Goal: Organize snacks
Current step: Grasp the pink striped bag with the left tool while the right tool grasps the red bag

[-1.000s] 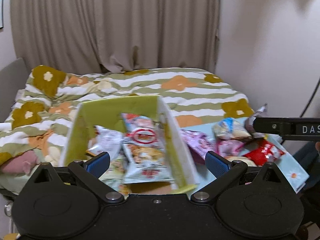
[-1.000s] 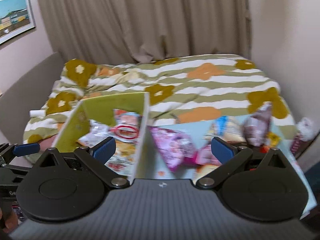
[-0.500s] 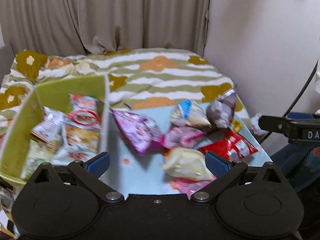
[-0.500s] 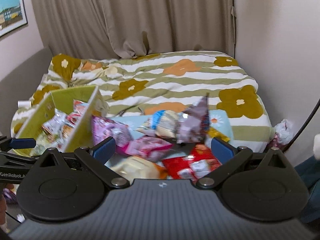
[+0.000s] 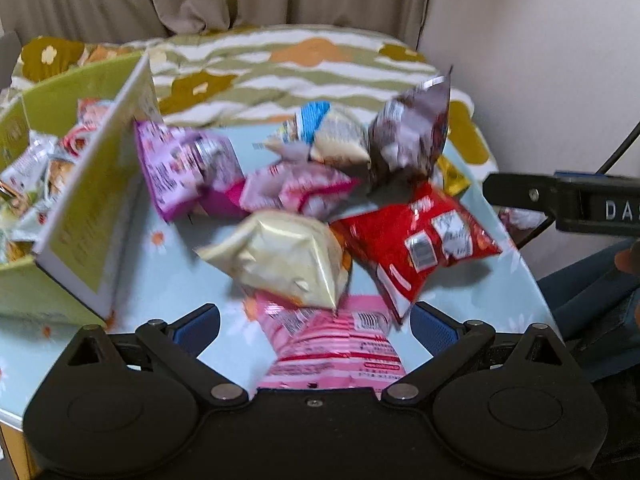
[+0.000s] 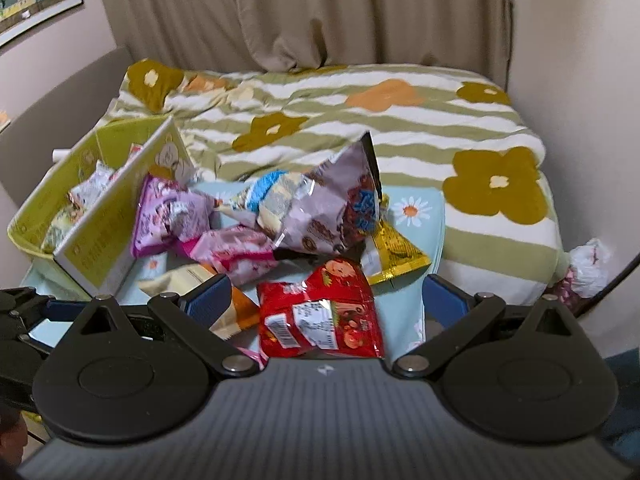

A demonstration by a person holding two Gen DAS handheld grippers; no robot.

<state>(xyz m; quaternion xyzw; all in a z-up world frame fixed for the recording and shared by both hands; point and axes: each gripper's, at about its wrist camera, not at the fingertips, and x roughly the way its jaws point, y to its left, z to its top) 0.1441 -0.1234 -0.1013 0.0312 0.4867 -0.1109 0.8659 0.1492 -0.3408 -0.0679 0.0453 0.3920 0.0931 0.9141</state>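
A pile of snack bags lies on a light blue table (image 5: 172, 276). A pink striped bag (image 5: 332, 348) lies between the blue pads of my open left gripper (image 5: 315, 327). Above it are a cream bag (image 5: 284, 260), a red bag (image 5: 416, 236), a purple bag (image 5: 184, 168) and a brown bag (image 5: 408, 140). A green box (image 5: 84, 216) at the left holds several snacks. My right gripper (image 6: 326, 298) is open over the red bag (image 6: 320, 312); a yellow bag (image 6: 394, 250) and the brown bag (image 6: 332, 208) lie beyond. The green box (image 6: 100, 240) is at its left.
A bed with a green striped flower quilt (image 6: 360, 120) lies behind the table, with curtains (image 6: 304, 12) behind it. A wall stands at the right. The right gripper's body (image 5: 568, 204) shows at the right edge of the left wrist view.
Both grippers have swung right, from over the green box to over the snack pile, and moved lower and closer to the bags. Both stay open.
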